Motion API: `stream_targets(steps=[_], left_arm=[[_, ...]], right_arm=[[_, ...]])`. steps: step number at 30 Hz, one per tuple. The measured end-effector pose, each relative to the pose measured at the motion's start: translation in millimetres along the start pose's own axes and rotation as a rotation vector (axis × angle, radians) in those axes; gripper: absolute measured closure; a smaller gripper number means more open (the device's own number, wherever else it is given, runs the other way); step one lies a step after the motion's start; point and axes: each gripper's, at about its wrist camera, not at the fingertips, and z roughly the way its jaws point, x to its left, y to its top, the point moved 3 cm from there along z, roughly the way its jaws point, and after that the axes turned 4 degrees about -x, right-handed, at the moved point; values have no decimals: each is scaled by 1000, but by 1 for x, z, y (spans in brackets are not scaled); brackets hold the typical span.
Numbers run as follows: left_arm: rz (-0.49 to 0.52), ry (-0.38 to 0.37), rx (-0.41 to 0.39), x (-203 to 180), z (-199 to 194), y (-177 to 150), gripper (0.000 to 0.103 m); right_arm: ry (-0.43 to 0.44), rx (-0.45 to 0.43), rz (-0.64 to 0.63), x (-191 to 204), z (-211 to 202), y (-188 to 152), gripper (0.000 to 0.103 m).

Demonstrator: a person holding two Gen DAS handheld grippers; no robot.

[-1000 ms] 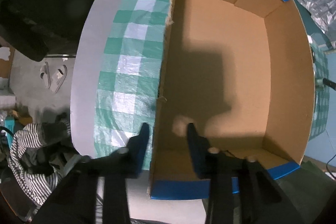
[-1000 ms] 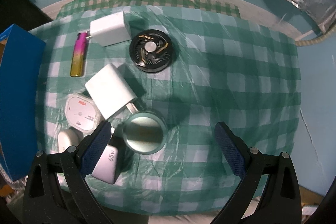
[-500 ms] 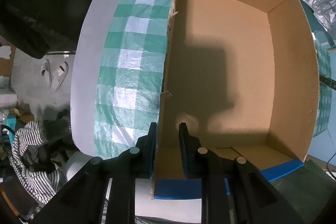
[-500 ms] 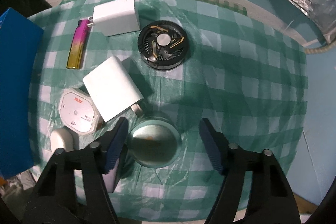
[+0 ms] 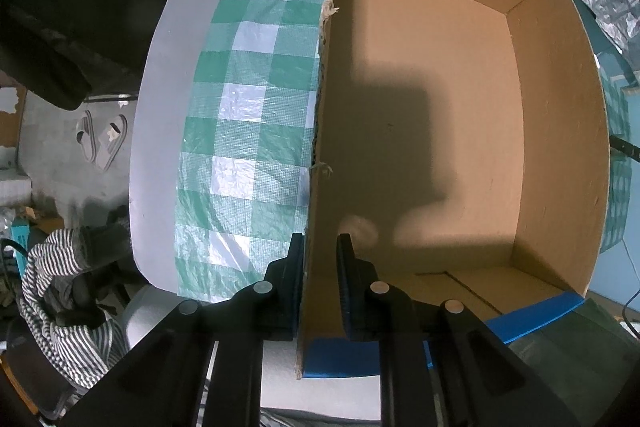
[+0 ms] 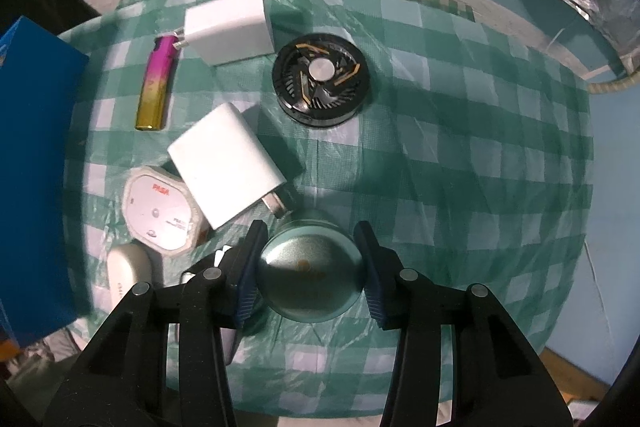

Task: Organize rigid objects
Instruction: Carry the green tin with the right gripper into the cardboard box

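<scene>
Box (image 5: 440, 107) empty, nothing packed yet: left gripper (image 5: 320, 283) clamped on its near wall, right gripper (image 6: 308, 267) jaws just closing, tin (image 6: 310, 267) between them, other items ahead-left on the cloth (image 6: 460, 167).

You are working in a lived-in home room, not a lab. A green checked plastic cloth (image 5: 244, 115) covers the table, a pair of slippers (image 5: 102, 137) lies on the bare concrete floor, and striped clothing (image 5: 60, 291) is heaped beside the table.
</scene>
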Motion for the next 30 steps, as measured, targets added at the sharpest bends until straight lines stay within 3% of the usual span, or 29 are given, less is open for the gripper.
stream_targets(steps=[16, 30], left_arm=[[36, -6, -11, -8, -4, -3, 88], [44, -14, -9, -16, -8, -1, 88]], right_arm=[[29, -55, -42, 38, -46, 11, 59], [144, -146, -185, 132, -100, 49, 59]])
